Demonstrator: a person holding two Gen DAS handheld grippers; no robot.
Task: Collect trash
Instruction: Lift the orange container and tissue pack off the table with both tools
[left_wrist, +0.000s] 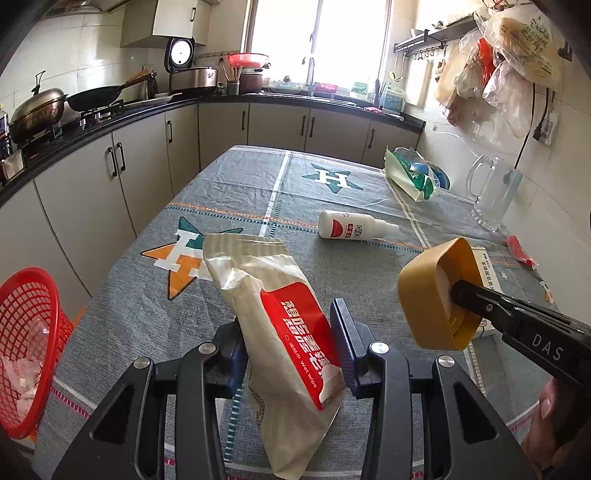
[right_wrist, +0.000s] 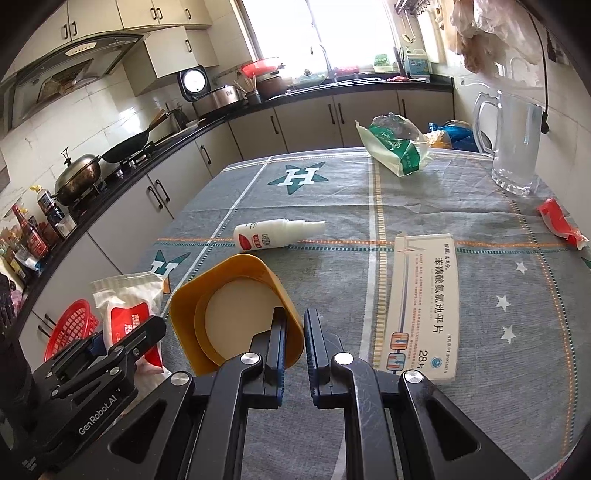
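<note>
Nearby, red basket (table's edge)

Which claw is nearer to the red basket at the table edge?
Left. The left claw, holding the wet wipe pack, is just beside the red basket. The right claw, gripping the yellow container, is farther toward the table's other side.

kitchen | bright window | white tiled walls | beige cabinets | black countertop

Crumpled wet-wipe pack, yellow cup
</note>
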